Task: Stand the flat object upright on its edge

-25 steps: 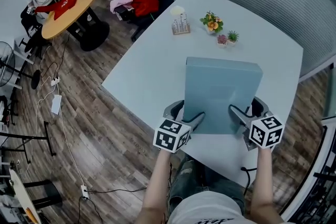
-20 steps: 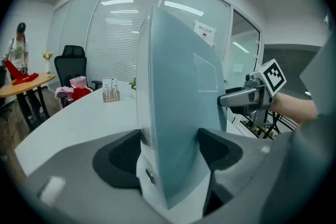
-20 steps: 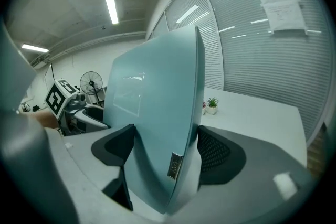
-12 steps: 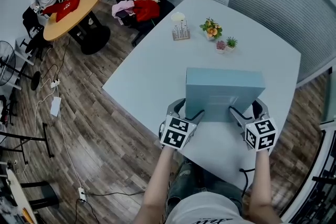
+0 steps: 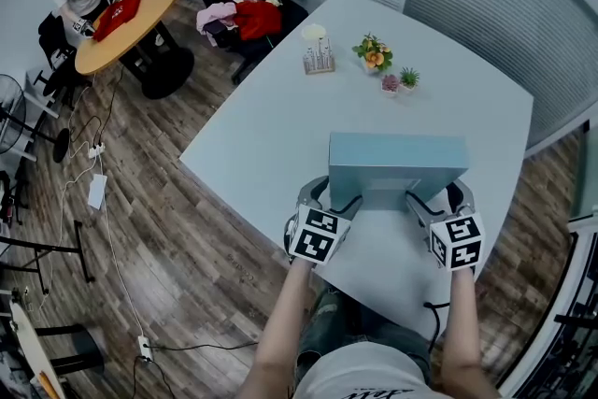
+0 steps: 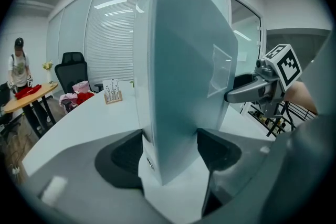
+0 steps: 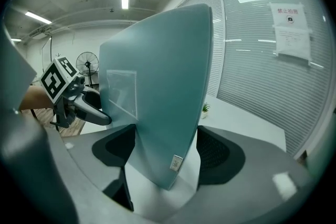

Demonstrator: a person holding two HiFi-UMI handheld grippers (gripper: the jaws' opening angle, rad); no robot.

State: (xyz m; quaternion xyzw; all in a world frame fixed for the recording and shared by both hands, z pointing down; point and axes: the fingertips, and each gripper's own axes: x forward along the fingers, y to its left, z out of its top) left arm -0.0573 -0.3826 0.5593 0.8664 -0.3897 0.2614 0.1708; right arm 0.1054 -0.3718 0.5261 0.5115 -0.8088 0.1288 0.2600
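Nearly upright teal box (image 5: 397,159) on table (image 5: 280,107), left tool (image 5: 341,194), right tool (image 5: 434,193), both clamped on it

Nothing was legible. Print was too small on the wall notice (image 7: 290,29) and the tag (image 7: 176,163) on the flat object (image 7: 157,76).

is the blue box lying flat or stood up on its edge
Almost upright: from above the box looks squashed short, and both gripper views show it standing steeply on the table.

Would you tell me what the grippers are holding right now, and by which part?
The flat blue box, clamped along its lower edge: left gripper near the left end, right gripper near the right end.
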